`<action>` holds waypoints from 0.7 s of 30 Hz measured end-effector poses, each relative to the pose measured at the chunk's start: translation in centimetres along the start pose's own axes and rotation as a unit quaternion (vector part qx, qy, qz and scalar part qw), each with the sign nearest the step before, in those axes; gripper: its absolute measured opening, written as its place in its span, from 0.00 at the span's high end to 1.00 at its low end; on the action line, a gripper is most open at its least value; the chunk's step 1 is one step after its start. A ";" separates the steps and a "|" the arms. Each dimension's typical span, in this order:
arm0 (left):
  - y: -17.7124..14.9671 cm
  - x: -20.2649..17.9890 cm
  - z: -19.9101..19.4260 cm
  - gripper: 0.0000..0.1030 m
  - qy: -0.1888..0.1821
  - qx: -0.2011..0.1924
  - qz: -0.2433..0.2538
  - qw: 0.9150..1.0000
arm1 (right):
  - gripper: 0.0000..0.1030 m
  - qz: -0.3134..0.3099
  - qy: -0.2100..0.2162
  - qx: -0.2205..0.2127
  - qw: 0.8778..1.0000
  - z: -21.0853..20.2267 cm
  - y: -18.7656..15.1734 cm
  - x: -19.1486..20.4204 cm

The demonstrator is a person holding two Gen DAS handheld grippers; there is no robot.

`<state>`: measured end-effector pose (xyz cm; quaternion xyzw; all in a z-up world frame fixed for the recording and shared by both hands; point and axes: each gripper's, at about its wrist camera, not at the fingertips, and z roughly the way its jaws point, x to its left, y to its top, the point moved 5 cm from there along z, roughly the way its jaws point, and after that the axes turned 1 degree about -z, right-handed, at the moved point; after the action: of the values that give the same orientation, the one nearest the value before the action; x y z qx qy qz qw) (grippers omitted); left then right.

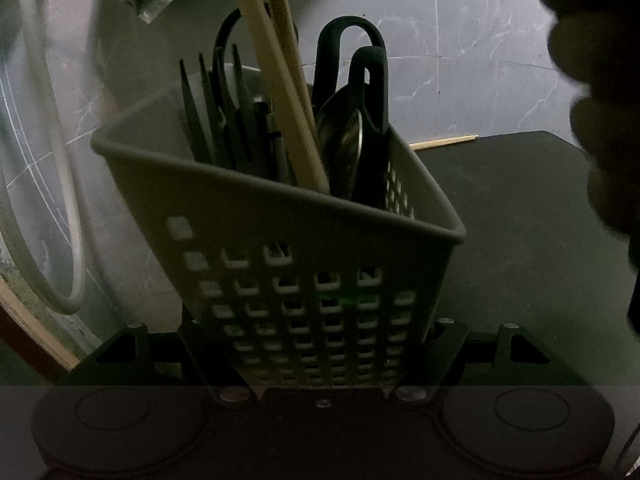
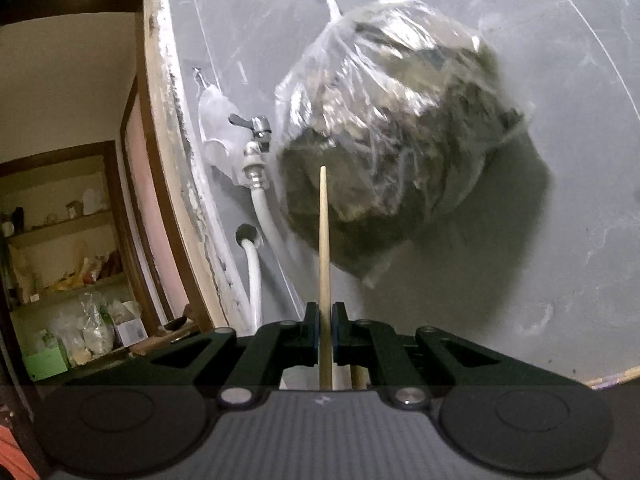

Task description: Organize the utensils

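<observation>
Two grippers, both clamped: the left gripper point(image 1: 322, 344) squeezes the perforated basket point(image 1: 280, 216) between its fingers, tilted, with forks point(image 1: 208, 112), spoons point(image 1: 344, 140) and chopsticks point(image 1: 280, 80) standing inside. The right gripper point(image 2: 325, 332) pinches one chopstick point(image 2: 323, 240) — upright, pointing ahead toward a plastic bag point(image 2: 392, 140). A loose chopstick point(image 1: 444, 142) lies on the table point(image 1: 520, 220) beyond the basket.

Right gripper point(image 2: 326, 334) clamping upright chopstick point(image 2: 323, 240), plastic bag point(image 2: 396, 136) behind, perhaps greens
</observation>
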<state>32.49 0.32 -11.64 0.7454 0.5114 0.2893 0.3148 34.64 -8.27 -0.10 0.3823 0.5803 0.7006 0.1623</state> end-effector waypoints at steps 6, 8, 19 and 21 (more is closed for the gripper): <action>-0.1 -0.2 0.0 0.25 0.003 -0.004 -0.001 1.000 | 0.79 -0.030 0.010 0.042 0.999 -0.5 -1.8 0.5; -0.2 -0.3 0.0 0.25 0.003 -0.005 -0.002 1.000 | 0.59 -0.047 0.020 0.061 0.997 -1.0 -1.9 0.7; -0.7 0.1 -0.2 0.25 0.003 -0.005 -0.010 1.000 | 0.06 -0.059 -0.068 0.084 0.992 -5.9 1.5 -3.4; -0.7 0.1 -0.2 0.25 0.005 -0.003 -0.012 1.000 | 0.03 -0.048 -0.112 0.112 0.986 -6.7 1.3 -6.7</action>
<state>32.03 0.66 -12.03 0.7367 0.5214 0.2903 0.3180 34.42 -17.73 -1.40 0.4458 0.6509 0.5751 0.2163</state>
